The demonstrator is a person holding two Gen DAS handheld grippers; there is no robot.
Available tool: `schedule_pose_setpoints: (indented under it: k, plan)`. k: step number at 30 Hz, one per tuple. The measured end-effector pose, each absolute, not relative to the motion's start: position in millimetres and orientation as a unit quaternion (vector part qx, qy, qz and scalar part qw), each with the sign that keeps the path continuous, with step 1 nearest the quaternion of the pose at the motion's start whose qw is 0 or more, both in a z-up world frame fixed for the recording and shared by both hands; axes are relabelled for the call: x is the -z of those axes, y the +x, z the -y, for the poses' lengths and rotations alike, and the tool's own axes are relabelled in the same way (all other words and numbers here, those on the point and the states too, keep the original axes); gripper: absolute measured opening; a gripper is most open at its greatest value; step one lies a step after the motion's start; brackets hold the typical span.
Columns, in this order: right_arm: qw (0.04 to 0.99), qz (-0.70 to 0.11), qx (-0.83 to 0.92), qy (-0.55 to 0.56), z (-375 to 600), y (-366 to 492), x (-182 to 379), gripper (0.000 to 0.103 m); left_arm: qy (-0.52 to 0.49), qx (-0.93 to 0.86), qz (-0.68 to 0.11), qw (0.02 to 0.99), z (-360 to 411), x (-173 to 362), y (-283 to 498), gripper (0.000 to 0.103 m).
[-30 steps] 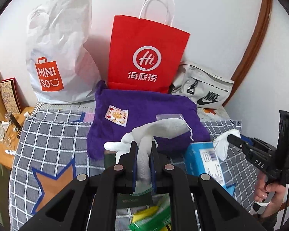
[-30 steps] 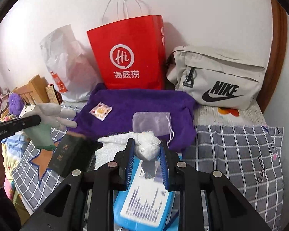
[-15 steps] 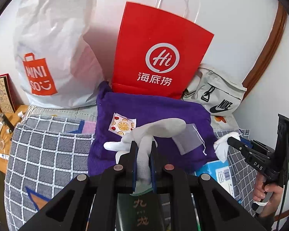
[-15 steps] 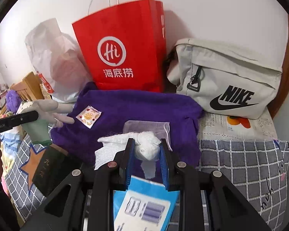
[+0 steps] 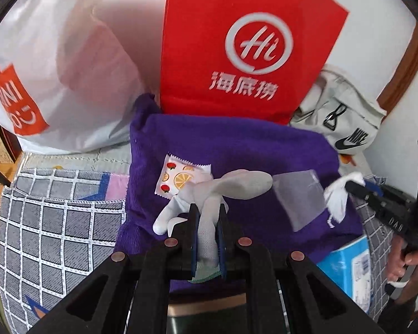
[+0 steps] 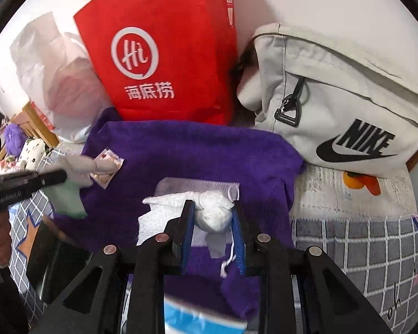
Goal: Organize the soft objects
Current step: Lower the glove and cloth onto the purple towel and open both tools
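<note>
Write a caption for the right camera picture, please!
Right gripper clamps a white cloth over the purple towel, red bag behind.

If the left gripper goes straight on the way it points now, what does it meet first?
Probably the purple towel spread on the bed. The left gripper, shut on a white knitted glove, points down at it; the small fruit-print sachet lies close by. Depth is unclear.
</note>
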State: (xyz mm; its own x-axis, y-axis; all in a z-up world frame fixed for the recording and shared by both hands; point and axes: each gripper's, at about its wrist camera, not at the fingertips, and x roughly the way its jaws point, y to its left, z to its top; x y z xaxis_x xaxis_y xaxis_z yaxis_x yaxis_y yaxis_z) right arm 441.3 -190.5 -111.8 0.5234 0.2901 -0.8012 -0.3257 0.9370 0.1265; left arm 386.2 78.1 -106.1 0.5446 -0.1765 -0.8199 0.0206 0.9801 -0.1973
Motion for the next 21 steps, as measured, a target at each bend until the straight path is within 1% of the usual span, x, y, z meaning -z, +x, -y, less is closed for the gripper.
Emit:
schedule_pose_setpoints:
  k: [7, 15, 16, 18, 21]
  plan:
    - [0.869, -0.459, -0.182, -0.037, 179.6, 477.6, 119.3, 0.026, -0.077, 0.067, -0.492, 0.865, -77.9, 123.3, 398.5, 0.011]
    - [0.862, -0.470, -0.187, -0.037, 174.9, 508.7, 133.7, 0.026, -0.095, 0.084, -0.508, 0.852, -79.1, 135.4, 409.7, 0.013]
    - [0.860, -0.473, -0.188, -0.040, 174.2, 512.0, 136.1, 0.026, -0.097, 0.087, -0.510, 0.850, -79.2, 137.4, 410.7, 0.014]
    - [0.857, -0.477, -0.188, -0.044, 172.5, 516.5, 140.5, 0.026, -0.102, 0.092, -0.515, 0.846, -79.3, 141.9, 412.7, 0.020]
    - [0.848, -0.490, -0.194, -0.045, 170.5, 524.1, 148.4, 0.028, -0.108, 0.098, -0.526, 0.838, -78.9, 149.4, 416.2, 0.021]
